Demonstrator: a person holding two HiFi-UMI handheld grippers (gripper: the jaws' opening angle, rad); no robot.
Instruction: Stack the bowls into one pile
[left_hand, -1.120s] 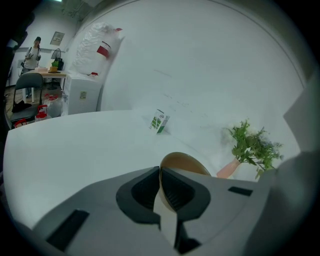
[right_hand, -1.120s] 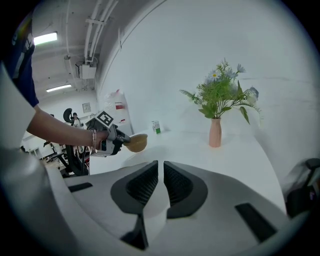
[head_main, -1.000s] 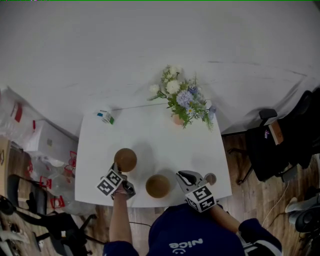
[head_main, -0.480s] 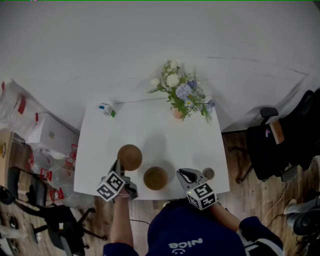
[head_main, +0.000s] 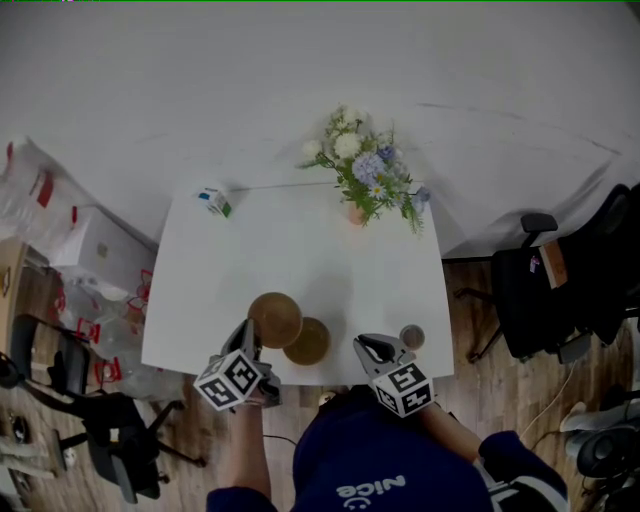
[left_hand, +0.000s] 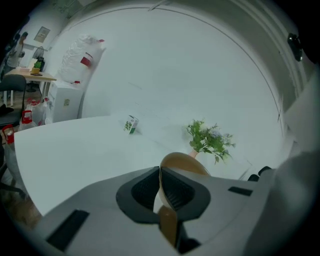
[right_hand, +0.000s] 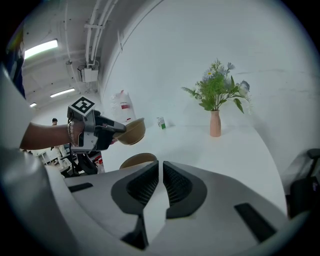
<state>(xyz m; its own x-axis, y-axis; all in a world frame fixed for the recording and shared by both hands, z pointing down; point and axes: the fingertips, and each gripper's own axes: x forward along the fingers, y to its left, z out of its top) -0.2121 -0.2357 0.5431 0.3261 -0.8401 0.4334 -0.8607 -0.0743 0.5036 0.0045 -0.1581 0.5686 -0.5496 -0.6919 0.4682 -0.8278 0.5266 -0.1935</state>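
My left gripper (head_main: 250, 336) is shut on the rim of a brown bowl (head_main: 275, 319), held in the air. In the head view it overlaps the left edge of a second brown bowl (head_main: 310, 342), which sits on the white table (head_main: 300, 255) near the front edge. The left gripper view shows the thin rim (left_hand: 161, 186) pinched between the pads. In the right gripper view the lifted bowl (right_hand: 132, 132) hangs above and left of the resting bowl (right_hand: 138, 160). My right gripper (head_main: 368, 348) hovers at the front right with nothing between its jaws; they have just been closing to a narrow slit (right_hand: 161, 167).
A vase of flowers (head_main: 358, 190) stands at the table's back right. A small carton (head_main: 212, 200) lies at the back left corner. A small round cup (head_main: 412, 336) sits by my right gripper. Chairs and bags flank the table.
My left gripper has carried its bowl up and to the right, from beside the resting bowl to partly over it. The right gripper drifted slightly toward the front edge.
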